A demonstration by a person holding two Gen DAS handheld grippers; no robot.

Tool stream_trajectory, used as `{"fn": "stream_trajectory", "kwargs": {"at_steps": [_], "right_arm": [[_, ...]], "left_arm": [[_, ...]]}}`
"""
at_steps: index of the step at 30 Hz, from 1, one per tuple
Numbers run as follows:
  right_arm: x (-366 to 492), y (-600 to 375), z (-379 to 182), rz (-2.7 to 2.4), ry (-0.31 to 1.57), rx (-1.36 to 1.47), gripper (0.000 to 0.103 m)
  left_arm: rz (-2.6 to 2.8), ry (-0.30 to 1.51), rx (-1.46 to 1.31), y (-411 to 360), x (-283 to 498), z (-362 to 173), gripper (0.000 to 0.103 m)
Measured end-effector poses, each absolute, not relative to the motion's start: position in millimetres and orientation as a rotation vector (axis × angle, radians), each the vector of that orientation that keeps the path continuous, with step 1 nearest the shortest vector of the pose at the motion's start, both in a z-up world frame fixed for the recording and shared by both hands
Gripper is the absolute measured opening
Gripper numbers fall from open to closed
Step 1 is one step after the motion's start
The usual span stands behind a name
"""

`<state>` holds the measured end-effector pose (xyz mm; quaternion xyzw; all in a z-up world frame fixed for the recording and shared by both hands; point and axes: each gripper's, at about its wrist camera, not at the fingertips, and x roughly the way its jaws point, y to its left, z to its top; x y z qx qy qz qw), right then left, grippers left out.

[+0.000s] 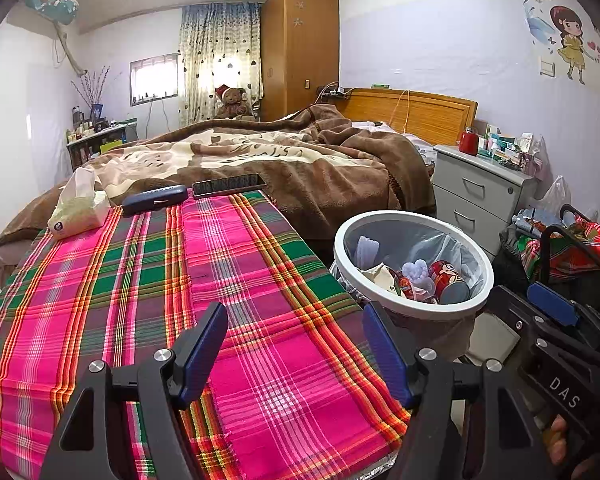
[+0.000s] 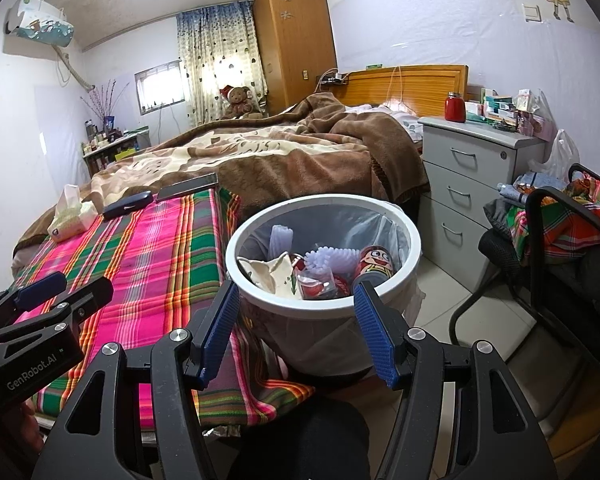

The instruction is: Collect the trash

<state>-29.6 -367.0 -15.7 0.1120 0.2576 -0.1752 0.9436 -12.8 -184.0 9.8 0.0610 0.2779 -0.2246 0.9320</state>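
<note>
A white trash bin (image 2: 324,203) with a clear liner stands on the floor beside the table's right edge. Inside lie a red cartoon can (image 2: 374,264), a ridged clear plastic piece (image 2: 329,258) and crumpled white paper (image 2: 272,272). My right gripper (image 2: 298,334) is open and empty, held just in front of the bin's near wall. My left gripper (image 1: 294,354) is open with nothing between its blue pads, hovering over the pink plaid tablecloth (image 1: 228,280). The bin (image 1: 418,309) sits to its right. Each gripper shows in the other's view: left gripper (image 2: 68,290), right gripper (image 1: 540,308).
At the cloth's far end lie a tissue pack (image 1: 76,212), a dark glasses case (image 1: 154,199) and a phone (image 1: 229,185). Behind is a bed with a brown blanket (image 1: 300,160). A grey nightstand (image 2: 468,160) and a black chair piled with clothes (image 2: 560,216) stand to the right.
</note>
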Motion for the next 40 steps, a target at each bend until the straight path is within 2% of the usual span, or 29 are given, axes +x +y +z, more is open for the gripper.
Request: {"fn": "stream_trajectory", "kwargs": {"at_steps": [40], "right_arm": [[-30.3, -366.2, -15.5, -0.357, 0.522, 0.232, 0.061]], "left_arm": [[-0.463, 0.57, 0.122, -182.1, -17.7, 11.2, 0.07]]}}
